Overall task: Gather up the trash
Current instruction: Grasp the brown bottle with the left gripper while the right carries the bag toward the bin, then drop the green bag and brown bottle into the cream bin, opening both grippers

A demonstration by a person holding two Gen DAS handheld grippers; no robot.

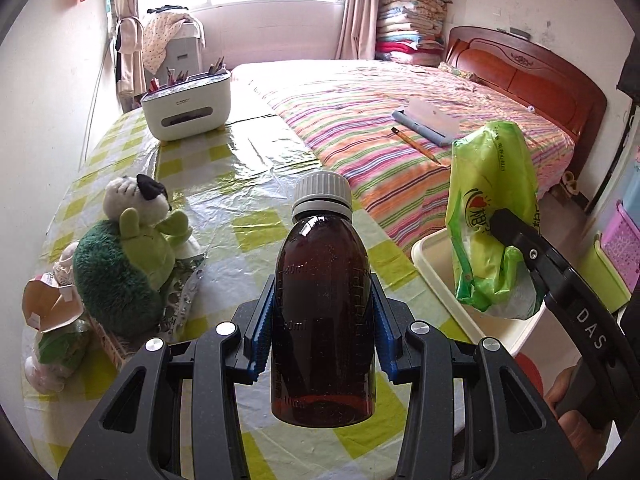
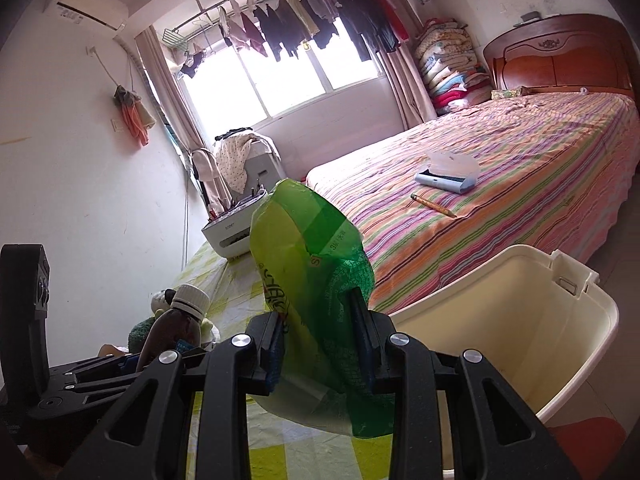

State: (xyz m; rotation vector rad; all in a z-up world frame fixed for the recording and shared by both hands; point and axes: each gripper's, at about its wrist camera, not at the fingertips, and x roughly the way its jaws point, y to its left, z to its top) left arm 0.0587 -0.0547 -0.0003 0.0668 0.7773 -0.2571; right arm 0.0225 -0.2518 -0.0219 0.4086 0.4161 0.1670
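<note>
The cream bin [image 2: 520, 320] at the table [image 1: 248, 184] edge looks empty, though its bottom is partly hidden. The left gripper [image 1: 324, 320] clamps the brown bottle [image 1: 324, 320]; the right gripper [image 2: 320, 344] pinches the green bag [image 2: 312, 280].

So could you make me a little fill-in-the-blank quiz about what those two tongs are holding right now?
1. The left tongs grip a brown ____ with a white cap.
2. The right tongs pinch a ____ plastic bag.
3. The cream bin looks ____ inside.
4. A pencil lies on the striped ____.

Missing words: bottle; green; empty; bed

Plush toy [image 1: 124, 256] on checkered tablecloth [image 1: 240, 184]; pencil [image 1: 418, 146] and case [image 2: 448, 178] on striped bed [image 2: 520, 168].
</note>
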